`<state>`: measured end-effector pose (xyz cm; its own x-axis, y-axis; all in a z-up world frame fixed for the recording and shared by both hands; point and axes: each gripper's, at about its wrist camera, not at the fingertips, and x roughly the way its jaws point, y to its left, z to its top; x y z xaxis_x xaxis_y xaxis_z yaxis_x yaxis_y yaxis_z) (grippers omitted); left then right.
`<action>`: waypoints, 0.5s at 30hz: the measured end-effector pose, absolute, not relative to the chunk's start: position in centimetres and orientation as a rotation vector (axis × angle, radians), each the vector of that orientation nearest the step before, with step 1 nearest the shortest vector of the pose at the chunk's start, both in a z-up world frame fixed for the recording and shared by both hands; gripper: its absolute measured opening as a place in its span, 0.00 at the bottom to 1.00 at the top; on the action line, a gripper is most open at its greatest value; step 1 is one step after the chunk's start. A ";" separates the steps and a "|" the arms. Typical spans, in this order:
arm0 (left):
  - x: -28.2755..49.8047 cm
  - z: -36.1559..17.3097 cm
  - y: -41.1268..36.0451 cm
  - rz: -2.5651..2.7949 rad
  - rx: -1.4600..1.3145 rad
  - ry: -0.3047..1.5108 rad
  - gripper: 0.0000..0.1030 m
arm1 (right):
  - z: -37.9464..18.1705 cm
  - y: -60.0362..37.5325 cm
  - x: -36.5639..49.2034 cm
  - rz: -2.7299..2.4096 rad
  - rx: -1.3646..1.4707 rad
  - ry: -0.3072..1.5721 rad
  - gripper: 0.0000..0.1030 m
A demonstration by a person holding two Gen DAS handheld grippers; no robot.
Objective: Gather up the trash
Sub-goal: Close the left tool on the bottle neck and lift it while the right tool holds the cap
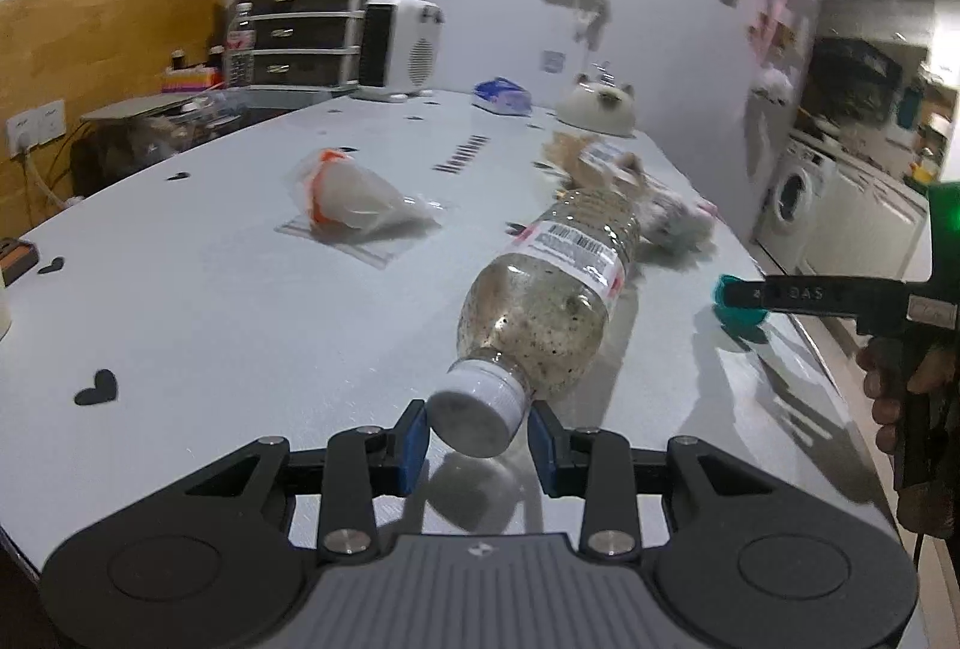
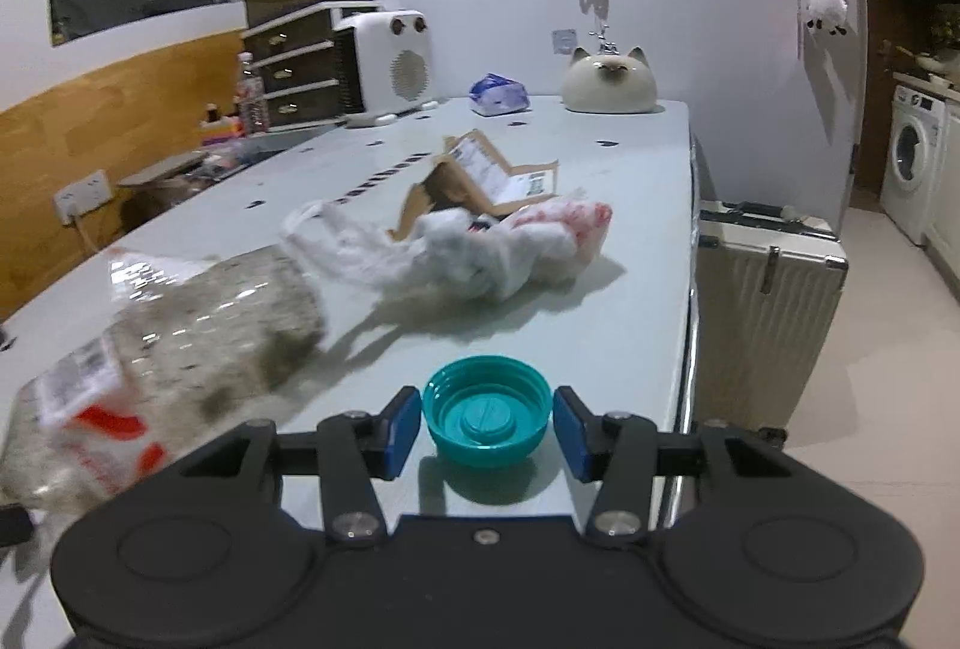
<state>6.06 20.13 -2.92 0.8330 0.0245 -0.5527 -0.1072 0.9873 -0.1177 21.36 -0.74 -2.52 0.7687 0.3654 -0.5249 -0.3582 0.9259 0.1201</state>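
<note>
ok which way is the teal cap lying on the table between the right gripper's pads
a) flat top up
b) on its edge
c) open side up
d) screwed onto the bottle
c: in the right wrist view the teal cap sits on the table with its hollow threaded inside facing up, between the right gripper pads, apart from the bottle.
</note>
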 end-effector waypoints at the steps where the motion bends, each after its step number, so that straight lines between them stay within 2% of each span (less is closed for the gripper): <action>1: 5.8 -2.8 19.7 0.047 -0.134 0.589 0.36 | -2.6 -1.0 20.6 0.401 0.019 0.573 0.48; 5: 4.9 -2.5 18.2 0.009 -0.070 0.591 0.38 | -2.8 -2.0 17.7 0.428 0.033 0.581 0.48; 8: 5.0 -1.9 17.8 -0.016 -0.021 0.582 0.54 | -2.8 -2.7 15.5 0.449 0.035 0.580 0.48; 15: 8.6 1.1 17.9 -0.152 0.073 0.661 0.65 | -2.9 -3.4 11.7 0.521 0.030 0.579 0.48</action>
